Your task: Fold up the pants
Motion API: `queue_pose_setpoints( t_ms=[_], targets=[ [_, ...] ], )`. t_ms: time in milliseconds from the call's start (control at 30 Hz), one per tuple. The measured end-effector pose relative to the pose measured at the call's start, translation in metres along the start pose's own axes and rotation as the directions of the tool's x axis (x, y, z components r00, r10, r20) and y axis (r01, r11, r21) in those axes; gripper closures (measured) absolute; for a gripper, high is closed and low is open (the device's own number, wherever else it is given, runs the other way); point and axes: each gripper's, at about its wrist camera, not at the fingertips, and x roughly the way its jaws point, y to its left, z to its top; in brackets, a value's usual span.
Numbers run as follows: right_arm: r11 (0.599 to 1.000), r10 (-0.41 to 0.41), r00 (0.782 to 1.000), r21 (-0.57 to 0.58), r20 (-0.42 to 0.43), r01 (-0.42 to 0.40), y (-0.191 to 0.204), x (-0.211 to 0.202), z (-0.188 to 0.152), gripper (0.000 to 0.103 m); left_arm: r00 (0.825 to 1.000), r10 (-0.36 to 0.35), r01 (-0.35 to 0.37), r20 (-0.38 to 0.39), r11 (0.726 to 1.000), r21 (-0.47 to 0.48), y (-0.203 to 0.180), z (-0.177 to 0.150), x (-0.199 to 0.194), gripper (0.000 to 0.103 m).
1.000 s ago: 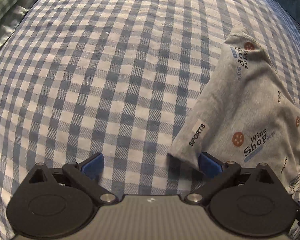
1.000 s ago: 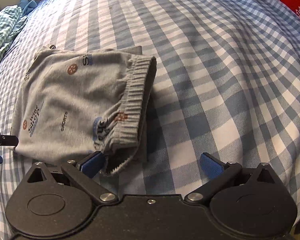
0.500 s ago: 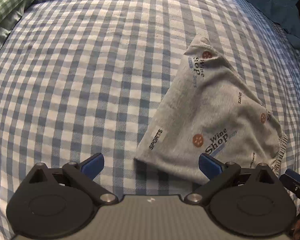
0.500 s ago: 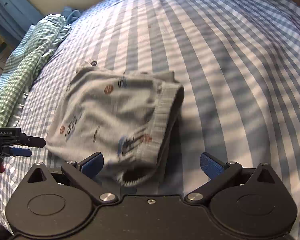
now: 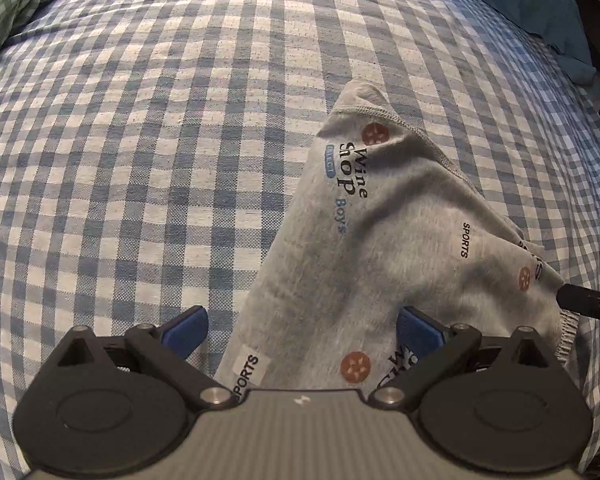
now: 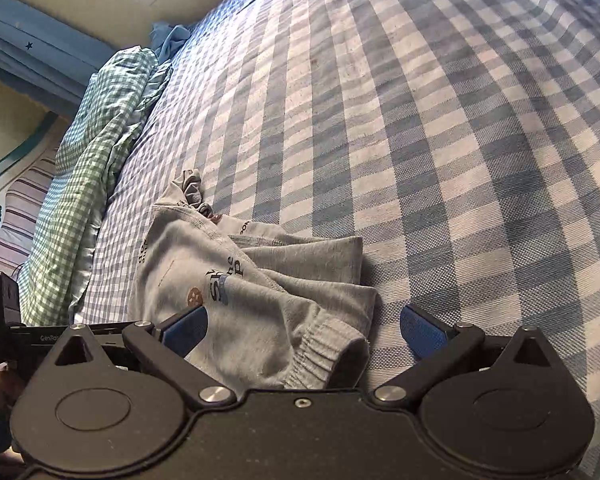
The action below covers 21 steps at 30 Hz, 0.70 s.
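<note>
Pants [image 5: 384, 248], grey and folded, are lying on the checked bed [image 5: 140, 160], reaching between both sets of jaws; left gripper [image 5: 300, 330] and right gripper [image 6: 304, 330] are gaping wide, gripping nothing.

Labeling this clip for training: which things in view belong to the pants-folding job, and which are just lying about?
Job:
grey pants
left hand-held gripper
right hand-held gripper

Lying about:
green checked blanket
blue cloth
checked bedsheet, the work surface

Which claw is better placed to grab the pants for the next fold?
Probably the right claw: it is open with the pants' elastic waistband bunched between its fingers. The left claw, also open, faces only flat fabric.
</note>
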Motion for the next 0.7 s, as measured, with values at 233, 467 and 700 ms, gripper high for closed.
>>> queue_pose_setpoints(
  t_ms=[233,467,700],
  targets=[
    [0.987,0.132,0.991,0.087,0.003,-0.132,-0.019,-0.004,0.001,0.000,1.000,-0.020,0.019,-0.025,1.000,-0.023,0.000,0.025,0.041,0.000],
    [0.993,0.099,0.995,0.056,0.000,-0.099,-0.004,-0.007,-0.020,0.003,0.999,-0.038,0.038,-0.007,0.999,-0.035,0.018,0.020,0.042,0.002],
    [0.997,-0.020,0.999,0.077,0.043,0.016,0.003,-0.010,-0.031,0.032,0.997,-0.079,0.079,0.018,0.996,-0.051,0.032,-0.008,-0.006,0.036]
  ],
)
